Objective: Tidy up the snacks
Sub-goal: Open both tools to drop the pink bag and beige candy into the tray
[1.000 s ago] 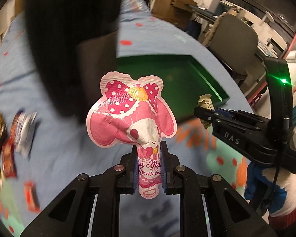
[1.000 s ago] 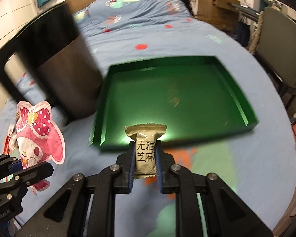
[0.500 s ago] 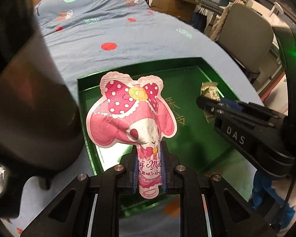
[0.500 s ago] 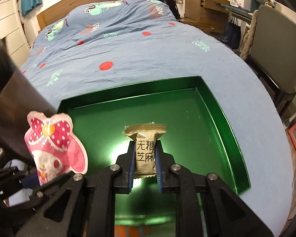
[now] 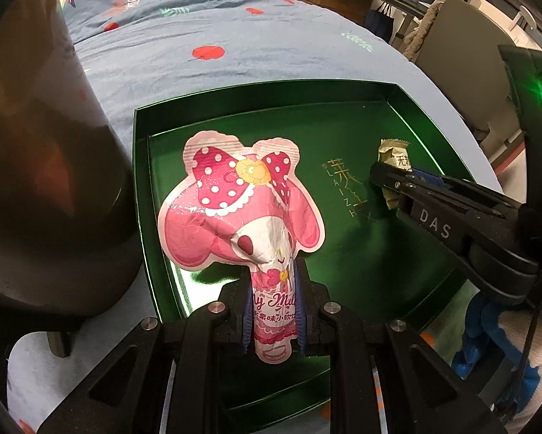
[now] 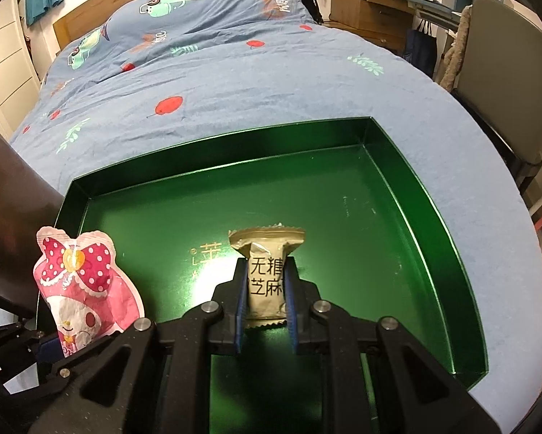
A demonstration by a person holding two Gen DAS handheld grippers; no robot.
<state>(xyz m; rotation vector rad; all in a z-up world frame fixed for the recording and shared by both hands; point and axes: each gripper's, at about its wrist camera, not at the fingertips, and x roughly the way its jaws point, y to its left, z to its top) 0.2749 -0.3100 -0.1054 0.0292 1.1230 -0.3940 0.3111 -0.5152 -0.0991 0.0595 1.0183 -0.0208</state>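
Left gripper [image 5: 272, 311]: you have its jaws clamped on the pink character pouch [image 5: 240, 209], upright above the tray's left side.
Right gripper [image 6: 265, 302]: your jaws pinch the tan sesame candy [image 6: 267, 271], over the tray's middle.
Green tray [image 6: 448, 238]: lies on the blue bedspread [image 6: 234, 72].

The pink bunny candy bag [image 5: 242, 213] with a spotted bow stands upright over the shiny green tray [image 6: 397, 217]. The small tan snack [image 6: 267, 271] is upright over the tray too.
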